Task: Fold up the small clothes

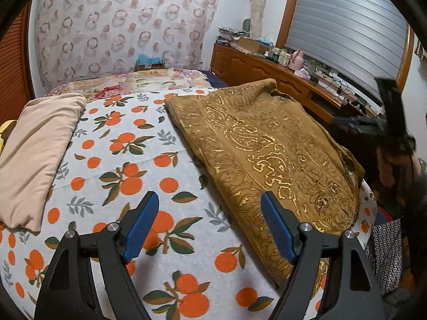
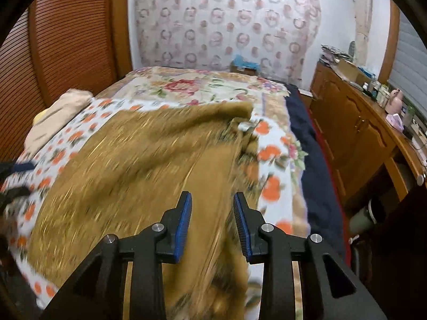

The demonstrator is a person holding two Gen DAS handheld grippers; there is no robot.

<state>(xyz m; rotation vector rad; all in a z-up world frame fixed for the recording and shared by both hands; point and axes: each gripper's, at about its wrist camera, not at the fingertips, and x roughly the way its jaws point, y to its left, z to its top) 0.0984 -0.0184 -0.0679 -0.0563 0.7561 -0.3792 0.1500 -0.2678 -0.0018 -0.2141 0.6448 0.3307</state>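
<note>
A brown garment with a gold paisley pattern (image 1: 269, 152) lies spread on the orange-print sheet (image 1: 128, 165) of the bed, on its right half. My left gripper (image 1: 209, 200) is open and empty, just above the sheet at the garment's near left edge. In the right wrist view the garment (image 2: 138, 165) is blurred by motion. My right gripper (image 2: 212, 200) is open above its near right part, its fingers apart and holding nothing. The right gripper also shows in the left wrist view (image 1: 392, 122), dark and blurred, at the bed's right side.
A folded beige cloth (image 1: 37, 154) lies at the bed's left edge, also in the right wrist view (image 2: 61, 117). A floral blanket (image 2: 192, 85) covers the far end of the bed. A wooden sideboard (image 2: 355, 133) with clutter runs along the right wall.
</note>
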